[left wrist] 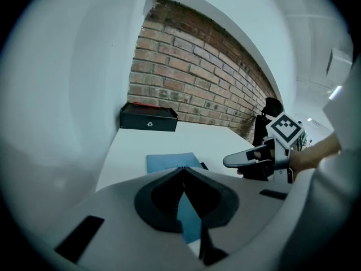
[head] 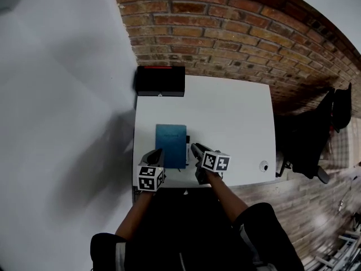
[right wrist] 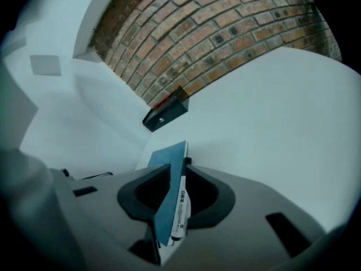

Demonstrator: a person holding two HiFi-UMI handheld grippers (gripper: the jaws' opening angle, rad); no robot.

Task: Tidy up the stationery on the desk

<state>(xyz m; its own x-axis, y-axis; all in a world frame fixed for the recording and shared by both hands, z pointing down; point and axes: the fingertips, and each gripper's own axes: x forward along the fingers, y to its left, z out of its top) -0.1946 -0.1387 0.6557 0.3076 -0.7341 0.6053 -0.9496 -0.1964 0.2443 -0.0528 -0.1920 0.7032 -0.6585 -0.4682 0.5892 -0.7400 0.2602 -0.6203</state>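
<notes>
black box (head: 160,81) sits at the far left corner of the white desk (head: 225,117), pushed up by the brick wall (head: 225,27). it's got a red strip along the top and a little round mark on the front. it looks closed from every angle, so no idea what's inside. the only stationery i can see is out on the desk: a blue notebook (head: 170,145) lying flat near the front edge, and a pen (right wrist: 181,199) lying along its right side, right up against the cover, dark tip pointing back toward the person. there's also a small round thing (head: 263,165) near the front right corner, too tiny to make out, and a dark chair (head: 316,140) off to the right of the desk. now the grippers. left gripper (head: 159,151) has its jaws fully together with nothing clamped, and its tips are over the near left part of the notebook. right gripper (head: 195,147) has its jaws partway apart. its own view looks down through the gap at the pen and the notebook edge, but the pads aren't pressing on either one, so it's holding nothing. it's just hanging over the pen, close beside the left one.
</notes>
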